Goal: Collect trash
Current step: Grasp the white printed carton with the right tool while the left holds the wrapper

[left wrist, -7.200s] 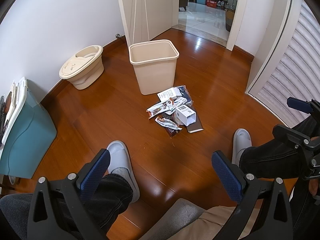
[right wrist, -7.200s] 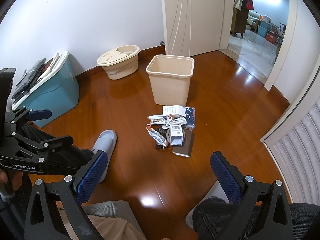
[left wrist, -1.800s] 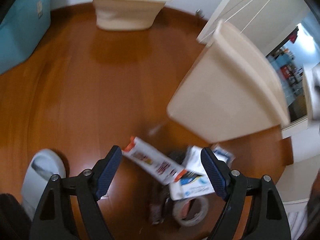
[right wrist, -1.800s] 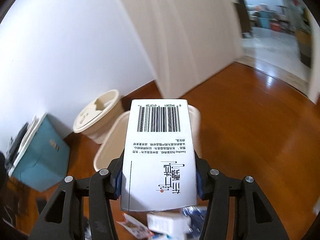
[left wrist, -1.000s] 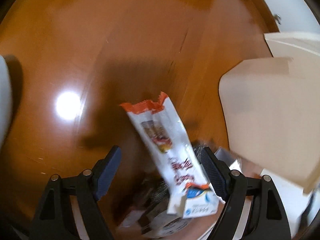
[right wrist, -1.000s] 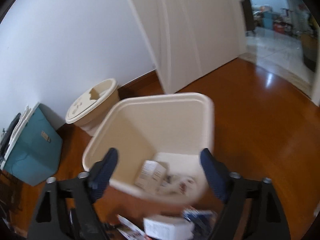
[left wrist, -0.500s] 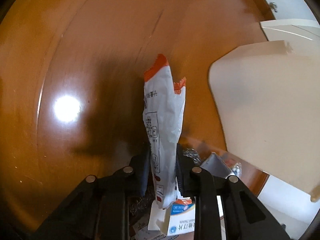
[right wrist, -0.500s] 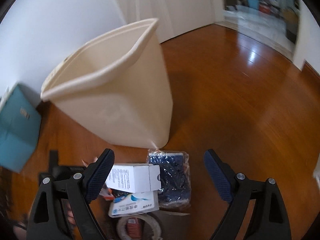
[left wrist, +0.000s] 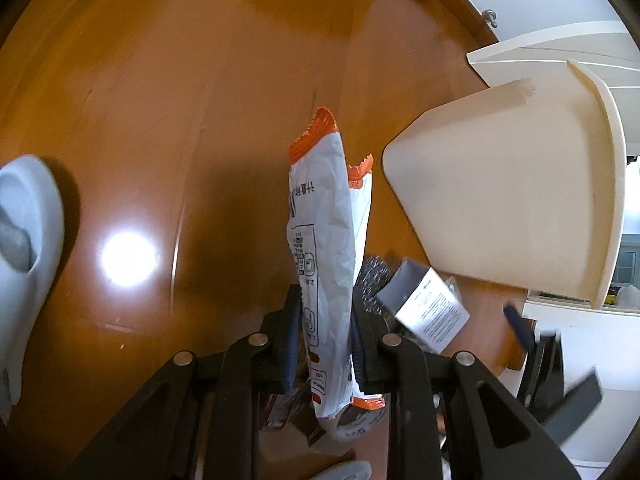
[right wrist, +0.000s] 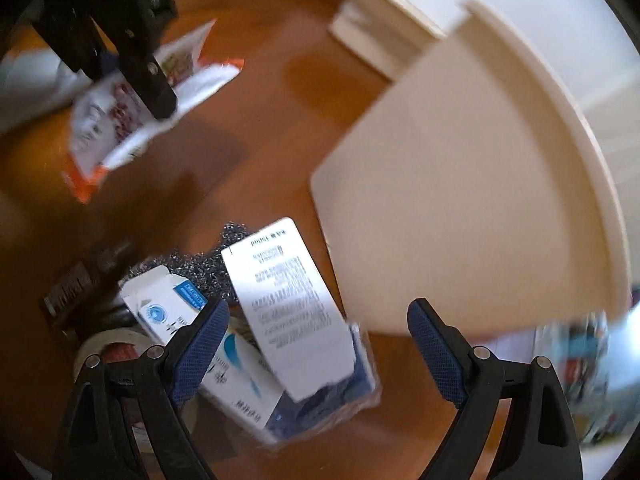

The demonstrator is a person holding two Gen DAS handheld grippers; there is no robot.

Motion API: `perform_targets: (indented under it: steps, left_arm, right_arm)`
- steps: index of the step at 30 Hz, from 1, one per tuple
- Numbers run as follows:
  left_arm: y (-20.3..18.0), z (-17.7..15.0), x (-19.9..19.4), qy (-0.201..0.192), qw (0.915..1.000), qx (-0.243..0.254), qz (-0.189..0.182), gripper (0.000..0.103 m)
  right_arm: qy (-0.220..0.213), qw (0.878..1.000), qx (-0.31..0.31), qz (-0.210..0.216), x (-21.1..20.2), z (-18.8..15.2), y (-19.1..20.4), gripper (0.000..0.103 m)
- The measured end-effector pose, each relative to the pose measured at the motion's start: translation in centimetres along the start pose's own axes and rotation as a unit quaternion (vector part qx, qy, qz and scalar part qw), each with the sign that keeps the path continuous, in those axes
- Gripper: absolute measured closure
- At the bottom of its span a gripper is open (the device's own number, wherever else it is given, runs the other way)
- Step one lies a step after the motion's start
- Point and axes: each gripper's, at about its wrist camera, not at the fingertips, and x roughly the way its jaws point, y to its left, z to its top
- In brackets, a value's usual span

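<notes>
White-orange wrapper (left wrist: pixel 326 240) pinched in left gripper (left wrist: pixel 324 340) jaws, right gripper (right wrist: pixel 318 344) jaws spread

Legible text is scarce. The white-and-orange snack wrapper (left wrist: pixel 326 264) carries small black printed characters and boxed symbols, too small and too distorted to read. The white carton (right wrist: pixel 286 308) shows several lines of fine print, upside down and blurred; no word can be made out. The white-and-blue box (right wrist: pixel 176 312) bears a round blue logo and a blue label strip, both illegible.
</notes>
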Motion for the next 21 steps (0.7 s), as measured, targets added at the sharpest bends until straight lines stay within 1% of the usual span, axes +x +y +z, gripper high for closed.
perform_targets:
  steps: [4,7,11,13,14,15,16,19,21]
  left_arm:
    - [0.7,-0.4,-1.4,-0.014,0.9999,-0.009,0.003,0.083]
    - [0.3,-0.2,-2.1,-0.027,0.9996,0.002,0.009,0.082]
    - [0.1,-0.2,-1.9,-0.027,0.9995,0.007,0.015,0.083]
    - [-0.2,-0.4,-2.0,-0.028,0.9993,0.015,0.019,0.082]
    - [-0.3,-0.5,-2.0,-0.029,0.9992,0.018,0.02,0.082]
    - [-0.6,-0.5,-1.8,-0.03,0.9991,0.021,0.02,0.082]
    - [-0.8,-0.6,-1.8,-0.03,0.9991,0.022,0.021,0.082]
    - [-1.0,-0.6,-2.0,-0.032,0.999,0.023,0.02,0.082]
    - [-1.3,-0.6,-2.3,-0.037,0.9986,0.03,0.022,0.082]
  right_arm:
    - [0.019,0.999,-0.005,0.032,1.6,0.8,-0.4,0.011]
    - [0.033,0.999,-0.033,0.019,2.5,0.9,0.1,0.011]
    - [0.045,0.998,-0.027,0.035,3.9,1.0,0.5,0.011]
    - [0.058,0.997,-0.031,0.045,4.9,0.9,1.0,0.017]
    - [0.066,0.996,-0.034,0.046,5.5,0.8,1.2,0.029]
    - [0.081,0.995,-0.032,0.05,6.1,0.6,1.4,0.037]
    - [0.086,0.994,-0.028,0.053,6.4,0.5,1.6,0.038]
    - [0.074,0.995,-0.003,0.062,5.9,0.1,1.5,0.039]
    - [0.063,0.996,0.028,0.049,5.1,-0.3,1.0,0.04]
